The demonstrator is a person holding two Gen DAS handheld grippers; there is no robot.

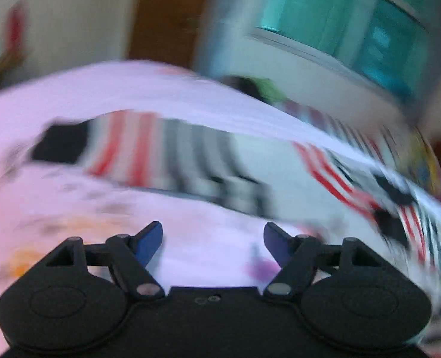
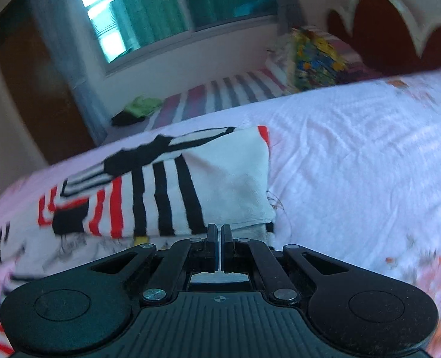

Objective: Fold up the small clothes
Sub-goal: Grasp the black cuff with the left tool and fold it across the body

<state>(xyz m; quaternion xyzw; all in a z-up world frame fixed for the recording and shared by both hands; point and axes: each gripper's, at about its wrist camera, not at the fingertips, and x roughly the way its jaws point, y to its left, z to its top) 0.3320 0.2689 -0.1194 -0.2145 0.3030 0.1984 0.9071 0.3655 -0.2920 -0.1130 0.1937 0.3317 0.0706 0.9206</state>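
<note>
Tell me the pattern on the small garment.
White garment with black and red stripes; clearest in the right wrist view.

Bed with a pale sheet, clothes and a pillow on it

The bed [image 2: 354,155] was covered by a pale pink sheet with faint orange prints. A partly folded garment [image 2: 172,191] of white cloth with black and red stripes lay directly on the sheet, its white panel turned over the striped part. Farther back, a striped cover [image 2: 220,92] lay over the bed, with a green and dark bundle of cloth [image 2: 136,109] on it near the wall and a colourful pillow [image 2: 316,56] by the headboard.
</note>
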